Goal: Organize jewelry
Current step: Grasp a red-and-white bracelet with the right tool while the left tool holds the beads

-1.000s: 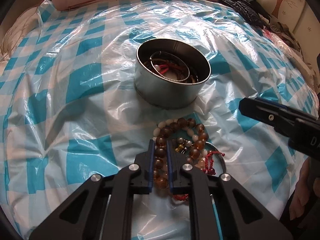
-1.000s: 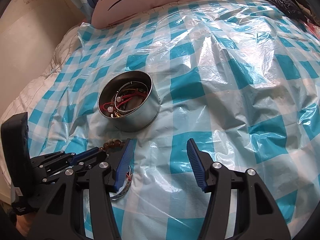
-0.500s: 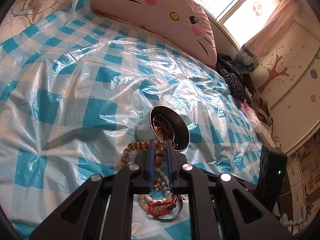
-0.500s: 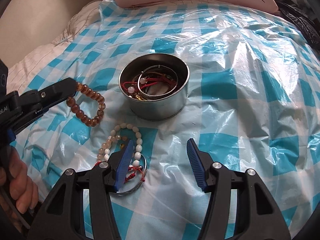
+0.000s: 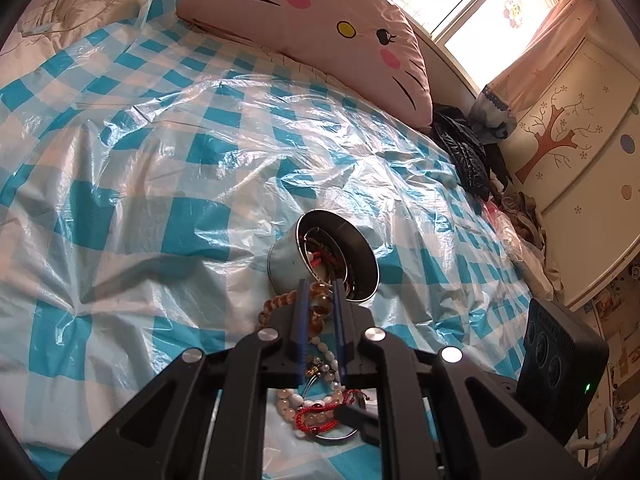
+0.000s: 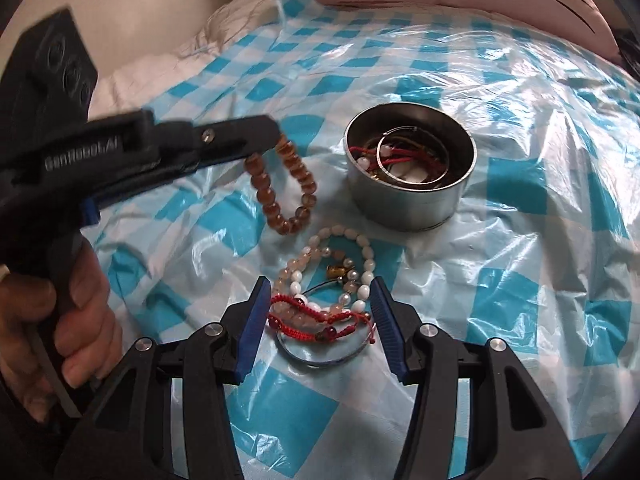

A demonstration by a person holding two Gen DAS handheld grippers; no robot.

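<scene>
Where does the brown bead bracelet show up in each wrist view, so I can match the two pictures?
Left wrist: brown bead bracelet low centre, pinched in the left gripper, just before the metal tin.
Right wrist: it hangs left of centre from that gripper.
Shared landmark: the tin.

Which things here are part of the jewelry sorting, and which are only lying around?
Part of the job:
- amber bead bracelet, held by the left tool
- metal tin
- pile of bracelets, between the closing jaws of the right tool

Lying about:
- cat pillow
- black jacket
</scene>
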